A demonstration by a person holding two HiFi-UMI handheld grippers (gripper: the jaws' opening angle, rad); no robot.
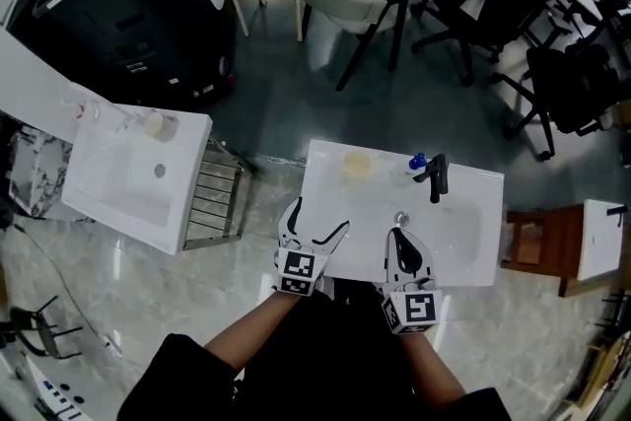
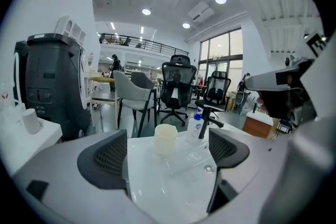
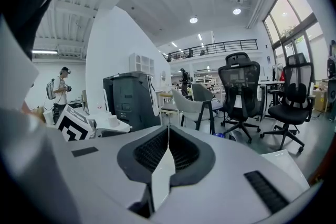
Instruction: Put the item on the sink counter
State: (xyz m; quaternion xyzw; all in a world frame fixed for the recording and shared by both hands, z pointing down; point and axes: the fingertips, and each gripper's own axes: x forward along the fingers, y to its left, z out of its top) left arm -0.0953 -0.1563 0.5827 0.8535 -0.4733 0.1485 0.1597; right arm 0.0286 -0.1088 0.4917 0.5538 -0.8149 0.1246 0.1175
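Note:
A cream cup (image 1: 356, 163) stands on the far left of the white sink counter (image 1: 330, 212), and shows between the left jaws as the cup (image 2: 165, 138). Beside the black faucet (image 1: 437, 177) is a small bottle with a blue pump (image 1: 416, 163), also the bottle (image 2: 196, 126). My left gripper (image 1: 317, 223) hangs open over the counter's near left edge, holding nothing. My right gripper (image 1: 405, 249) is shut and empty above the basin's near rim; its pads (image 3: 167, 152) meet with nothing between them.
A second white sink (image 1: 133, 177) with a small cup (image 1: 154, 123) stands to the left, a slatted rack (image 1: 212, 197) between the two. A large black machine (image 1: 128, 10), chairs (image 1: 355, 0) and a brown stand (image 1: 537, 246) surround the area.

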